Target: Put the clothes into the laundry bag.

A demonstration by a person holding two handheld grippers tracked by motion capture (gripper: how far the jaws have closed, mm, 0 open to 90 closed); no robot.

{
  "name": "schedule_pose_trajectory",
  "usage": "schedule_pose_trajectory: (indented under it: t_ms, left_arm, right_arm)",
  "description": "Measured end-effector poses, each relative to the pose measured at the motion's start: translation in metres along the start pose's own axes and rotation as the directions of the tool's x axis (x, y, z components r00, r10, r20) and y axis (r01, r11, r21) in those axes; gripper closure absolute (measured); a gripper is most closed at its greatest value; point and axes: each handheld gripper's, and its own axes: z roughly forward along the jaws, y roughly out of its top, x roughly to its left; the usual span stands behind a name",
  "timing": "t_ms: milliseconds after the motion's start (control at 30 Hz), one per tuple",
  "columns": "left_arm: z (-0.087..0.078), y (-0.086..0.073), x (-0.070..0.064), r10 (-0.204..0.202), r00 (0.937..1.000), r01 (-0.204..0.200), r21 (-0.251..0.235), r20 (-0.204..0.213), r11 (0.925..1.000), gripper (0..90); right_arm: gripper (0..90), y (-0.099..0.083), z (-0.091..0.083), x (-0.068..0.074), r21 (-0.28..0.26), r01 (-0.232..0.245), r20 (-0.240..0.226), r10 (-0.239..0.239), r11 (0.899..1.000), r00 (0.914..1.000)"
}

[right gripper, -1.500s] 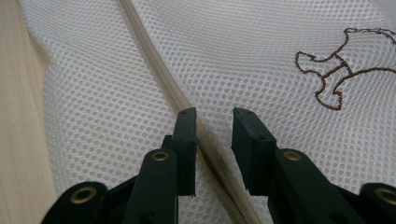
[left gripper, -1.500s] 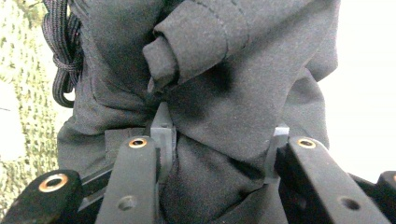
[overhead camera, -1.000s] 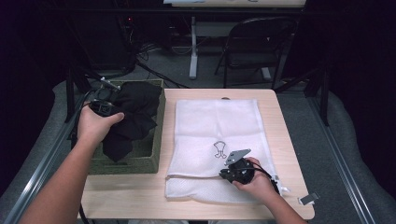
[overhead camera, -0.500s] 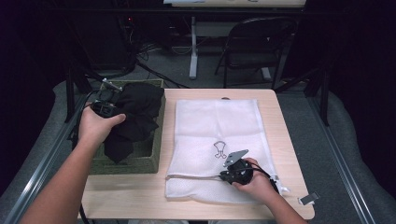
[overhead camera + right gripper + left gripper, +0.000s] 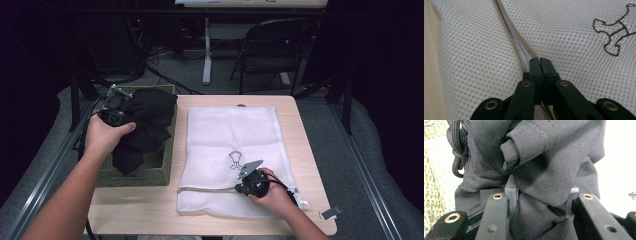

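A black garment (image 5: 145,125) hangs bunched over an olive woven basket (image 5: 137,172) at the table's left. My left gripper (image 5: 125,114) is shut on the garment near its upper left. In the left gripper view, folds of the black garment (image 5: 549,162) fill the space between the fingers (image 5: 511,190). A white mesh laundry bag (image 5: 235,135) with a small brown embroidered mark lies flat in the middle. My right gripper (image 5: 240,188) rests on the bag's near part. Its jaws (image 5: 540,63) are pressed together on the zipper edge (image 5: 511,32) of the mesh bag (image 5: 574,50).
The wooden table (image 5: 295,120) shows bare strips right of the bag and along the front. A small metal clip (image 5: 330,213) lies at the front right corner. A black cord (image 5: 456,152) dangles beside the garment. A folding chair (image 5: 280,45) stands behind the table.
My left gripper has lifted the black garment slightly higher and farther back over the basket. The right gripper has stayed on the bag's zipper edge.
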Motion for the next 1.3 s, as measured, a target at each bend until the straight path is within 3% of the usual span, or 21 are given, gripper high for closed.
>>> schedule_pose_trajectory:
  t_ms: [200, 533, 733, 1167, 1300]
  left_arm:
    - [0.000, 0.000, -0.001, 0.009, 0.9999, -0.009, 0.004, 0.004, 0.9999, 61.0]
    - [0.002, 0.001, -0.002, 0.040, 0.9991, -0.040, 0.018, 0.017, 0.9990, 61.1]
    - [0.000, 0.001, -0.005, 0.102, 0.9941, -0.103, 0.029, 0.037, 0.9943, 61.1]
    - [-0.006, -0.002, -0.010, 0.173, 0.9813, -0.177, 0.045, 0.084, 0.9831, 61.2]
    - [-0.010, -0.005, -0.011, 0.175, 0.9812, -0.179, 0.043, 0.082, 0.9829, 61.3]
  right_arm:
    - [89.7, 0.002, -0.004, -0.002, -0.004, -0.034, -0.015, 0.034, 0.999, 0.9993]
    - [89.7, 0.009, -0.012, -0.006, -0.004, -0.041, -0.027, 0.041, 0.999, 0.9988]
    - [89.7, 0.014, -0.018, -0.009, -0.001, -0.034, -0.032, 0.034, 0.999, 0.9989]
    - [89.7, 0.027, -0.035, -0.018, -0.031, -0.024, -0.011, 0.023, 0.999, 0.9997]
    - [89.7, 0.033, -0.041, -0.020, -0.043, -0.026, -0.008, 0.026, 0.999, 0.9996]
